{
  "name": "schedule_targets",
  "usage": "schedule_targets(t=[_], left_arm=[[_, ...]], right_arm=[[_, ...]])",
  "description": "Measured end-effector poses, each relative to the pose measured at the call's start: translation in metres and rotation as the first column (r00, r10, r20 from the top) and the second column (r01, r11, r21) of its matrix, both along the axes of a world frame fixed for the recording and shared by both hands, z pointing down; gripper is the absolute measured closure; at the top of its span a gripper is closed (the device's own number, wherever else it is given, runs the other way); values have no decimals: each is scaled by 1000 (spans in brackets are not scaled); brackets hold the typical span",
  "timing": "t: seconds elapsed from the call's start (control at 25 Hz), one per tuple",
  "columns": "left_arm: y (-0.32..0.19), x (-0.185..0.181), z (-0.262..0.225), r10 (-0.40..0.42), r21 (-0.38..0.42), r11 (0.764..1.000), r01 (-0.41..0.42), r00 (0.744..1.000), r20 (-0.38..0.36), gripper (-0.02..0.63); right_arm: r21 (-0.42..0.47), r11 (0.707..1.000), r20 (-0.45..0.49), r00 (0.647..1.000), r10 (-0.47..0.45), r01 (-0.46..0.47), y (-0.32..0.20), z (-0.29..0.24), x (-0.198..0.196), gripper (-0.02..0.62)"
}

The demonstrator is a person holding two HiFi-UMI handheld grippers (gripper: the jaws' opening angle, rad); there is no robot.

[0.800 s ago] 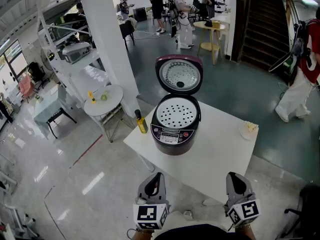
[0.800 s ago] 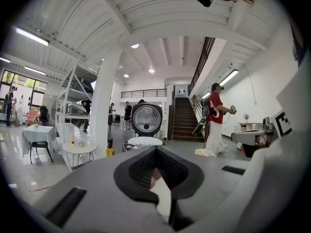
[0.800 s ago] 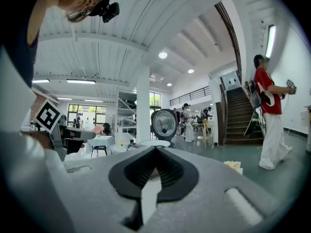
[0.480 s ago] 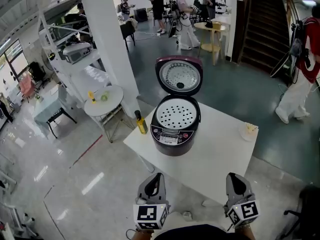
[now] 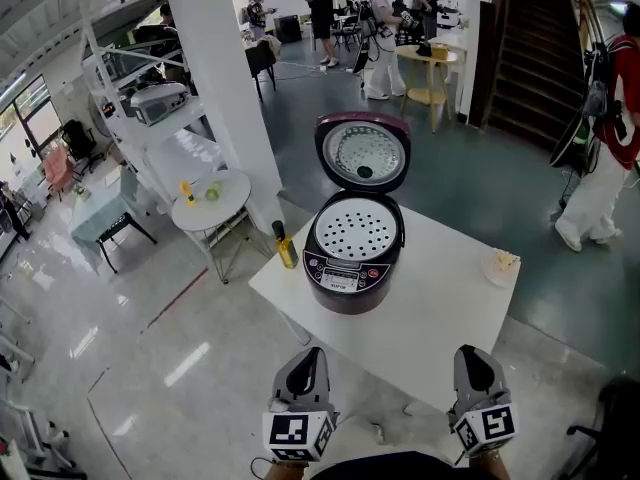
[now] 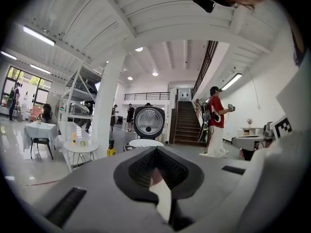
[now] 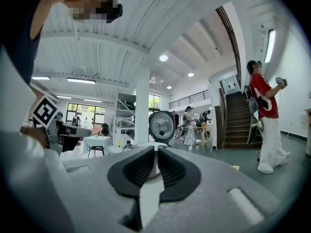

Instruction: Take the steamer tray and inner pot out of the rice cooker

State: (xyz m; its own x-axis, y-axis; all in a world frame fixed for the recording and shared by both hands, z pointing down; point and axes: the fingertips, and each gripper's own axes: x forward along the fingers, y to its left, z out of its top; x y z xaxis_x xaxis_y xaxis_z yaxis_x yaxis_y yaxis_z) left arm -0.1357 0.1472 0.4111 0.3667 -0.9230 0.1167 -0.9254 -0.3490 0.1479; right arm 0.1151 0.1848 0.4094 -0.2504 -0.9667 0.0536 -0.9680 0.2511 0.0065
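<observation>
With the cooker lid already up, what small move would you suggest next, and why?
I would probably bring the right hand-held gripper forward toward the rice cooker, opening its jaws. Both it and the left hand-held gripper are shut, empty and held well back from it, while the steamer tray sits exposed in the open cooker.

Bare worktop point(image 5: 440, 313) lay open ahead of the left tongs point(image 5: 312, 356) and right tongs point(image 5: 470, 356), up to the cooker point(image 5: 345, 273). Its raised lid point(image 5: 362, 153) walled the far side; the tray point(image 5: 353, 230) lay open from above. A bottle point(image 5: 285, 245) stood ahead-left, a dish point(image 5: 498, 264) ahead-right.
</observation>
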Motion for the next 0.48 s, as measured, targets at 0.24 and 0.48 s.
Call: schedule_targets(t=[0.24, 0.48], left_arm=[[-5, -4, -3, 10, 18, 1000, -9, 999, -44, 513], [-23, 2, -2, 52, 18, 998, -53, 999, 9, 175]], right_arm=[[-30, 996, -38, 995, -87, 86, -8, 11, -15, 391], [-24, 993, 24, 993, -116, 116, -25, 8, -24, 276]])
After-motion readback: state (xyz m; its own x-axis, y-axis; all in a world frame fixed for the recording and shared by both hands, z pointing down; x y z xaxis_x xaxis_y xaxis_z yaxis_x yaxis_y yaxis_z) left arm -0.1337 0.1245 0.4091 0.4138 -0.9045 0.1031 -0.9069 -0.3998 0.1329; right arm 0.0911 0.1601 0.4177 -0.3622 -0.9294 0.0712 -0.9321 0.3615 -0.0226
